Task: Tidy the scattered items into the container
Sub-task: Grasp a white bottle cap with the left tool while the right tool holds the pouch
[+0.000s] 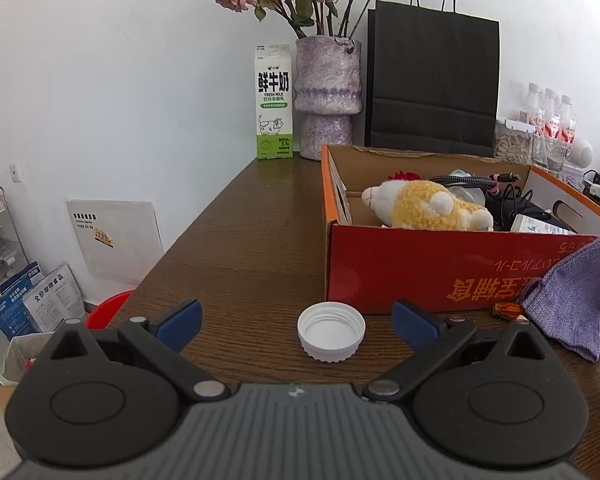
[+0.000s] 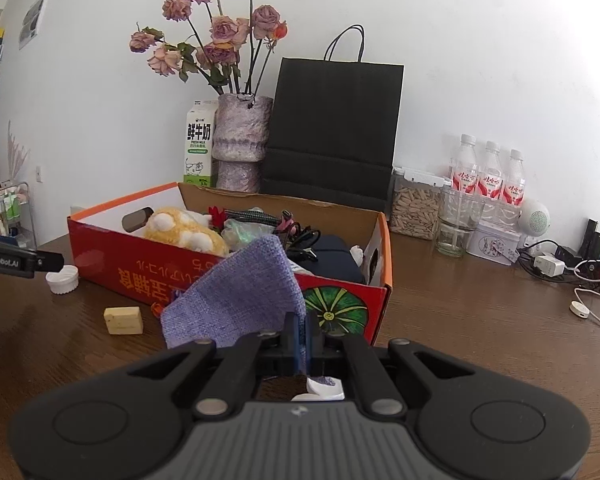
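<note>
A red and orange cardboard box (image 1: pixel 420 268) (image 2: pixel 140 264) on the brown table holds a yellow plush toy (image 1: pixel 424 204), cables and other items. My left gripper (image 1: pixel 298 322) is open, its blue pads either side of a white bottle cap (image 1: pixel 331 332) lying open side up in front of the box; the cap also shows in the right wrist view (image 2: pixel 63 278). My right gripper (image 2: pixel 301 334) is shut on a purple cloth (image 2: pixel 236 296), held up in front of the box; the cloth shows at the right of the left wrist view (image 1: pixel 572 300). A pale yellow block (image 2: pixel 124 320) and an orange wrapped candy (image 1: pixel 508 311) lie by the box.
A milk carton (image 1: pixel 273 102), a vase of dried roses (image 1: pixel 327 96) and a black paper bag (image 1: pixel 432 80) stand against the wall behind the box. Water bottles (image 2: pixel 486 176), a seed jar (image 2: pixel 416 208), a glass, a tin and chargers with cables sit at the right.
</note>
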Demonstrator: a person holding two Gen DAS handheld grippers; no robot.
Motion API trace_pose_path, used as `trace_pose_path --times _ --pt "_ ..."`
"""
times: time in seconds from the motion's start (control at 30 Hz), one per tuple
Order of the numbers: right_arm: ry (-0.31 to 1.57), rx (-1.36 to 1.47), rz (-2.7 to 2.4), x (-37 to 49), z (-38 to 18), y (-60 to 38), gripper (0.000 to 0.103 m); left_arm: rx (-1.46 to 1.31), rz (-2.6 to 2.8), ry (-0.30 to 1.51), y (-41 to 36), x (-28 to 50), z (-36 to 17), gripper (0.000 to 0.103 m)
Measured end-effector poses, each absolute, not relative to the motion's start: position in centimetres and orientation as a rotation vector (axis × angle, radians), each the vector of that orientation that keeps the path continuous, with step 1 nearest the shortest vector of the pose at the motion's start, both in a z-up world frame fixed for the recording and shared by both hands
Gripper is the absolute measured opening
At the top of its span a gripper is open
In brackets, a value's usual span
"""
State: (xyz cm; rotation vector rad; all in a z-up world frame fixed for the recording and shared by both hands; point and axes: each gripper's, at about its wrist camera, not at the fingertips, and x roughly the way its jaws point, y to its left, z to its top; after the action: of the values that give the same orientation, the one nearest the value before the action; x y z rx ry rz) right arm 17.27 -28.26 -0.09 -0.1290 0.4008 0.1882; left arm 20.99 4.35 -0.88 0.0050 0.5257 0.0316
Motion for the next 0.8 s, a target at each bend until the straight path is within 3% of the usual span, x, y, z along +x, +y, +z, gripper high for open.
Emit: trace_pose_path --times 0.23,0.3,0.33,0.4,0.8 --pt "0.406 -0.134 0.196 17.2 -0.2 -28.0 0.002 0.001 0.009 0.595 4.1 22.9 -1.4 0.102" --pt "0.406 -0.138 0.200 17.1 -0.3 -27.8 0.002 -0.012 -0.003 0.608 4.2 23.1 -1.6 0.087" --pt "0.406 -0.140 0.201 17.1 -0.3 -27.8 0.002 -0.024 -0.016 0.615 4.4 23.1 -1.7 0.068" --pt "0.404 -0.143 0.200 17.1 -0.3 -27.7 0.002 -0.051 -0.040 0.630 4.6 23.1 -1.8 0.042" --pt "0.365 -0.155 0.203 16.3 -0.1 -27.5 0.002 -0.073 -0.028 0.549 4.6 21.2 -1.2 0.041"
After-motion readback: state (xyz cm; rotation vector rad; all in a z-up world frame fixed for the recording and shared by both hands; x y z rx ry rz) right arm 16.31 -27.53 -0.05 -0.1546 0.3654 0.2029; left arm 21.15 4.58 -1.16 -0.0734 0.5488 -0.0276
